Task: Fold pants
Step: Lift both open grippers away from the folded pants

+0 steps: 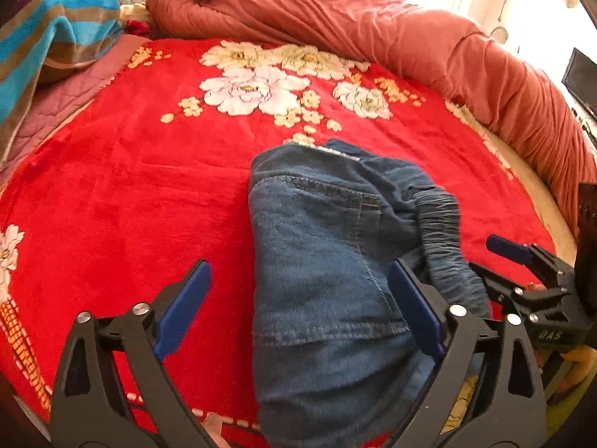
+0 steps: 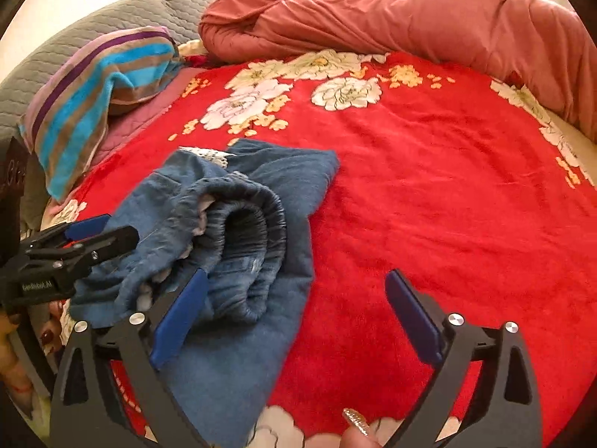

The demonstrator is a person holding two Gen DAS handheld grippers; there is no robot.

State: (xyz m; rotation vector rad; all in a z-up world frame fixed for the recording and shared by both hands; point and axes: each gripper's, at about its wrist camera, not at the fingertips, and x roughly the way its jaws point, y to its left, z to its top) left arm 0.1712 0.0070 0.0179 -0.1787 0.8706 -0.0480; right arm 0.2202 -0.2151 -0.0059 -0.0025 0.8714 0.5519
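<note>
Blue denim pants (image 1: 328, 261) lie bunched on a red floral blanket (image 1: 130, 186), with the elastic waistband (image 1: 444, 239) rolled up on their right side. My left gripper (image 1: 298, 306) is open, its blue pads straddling the pants near the front edge. My right gripper (image 2: 294, 317) is open; its left pad (image 2: 179, 317) rests against the waistband roll (image 2: 246, 246), and its right pad is over bare blanket (image 2: 466, 205). Each gripper shows in the other's view: the right one at the right (image 1: 522, 257), the left one at the left (image 2: 74, 246).
A rust-coloured duvet (image 1: 373, 26) is heaped along the far and right sides of the bed. A striped towel (image 1: 56, 33) lies on a pillow at the far left. A dark screen (image 1: 582, 78) stands beyond the bed at the right.
</note>
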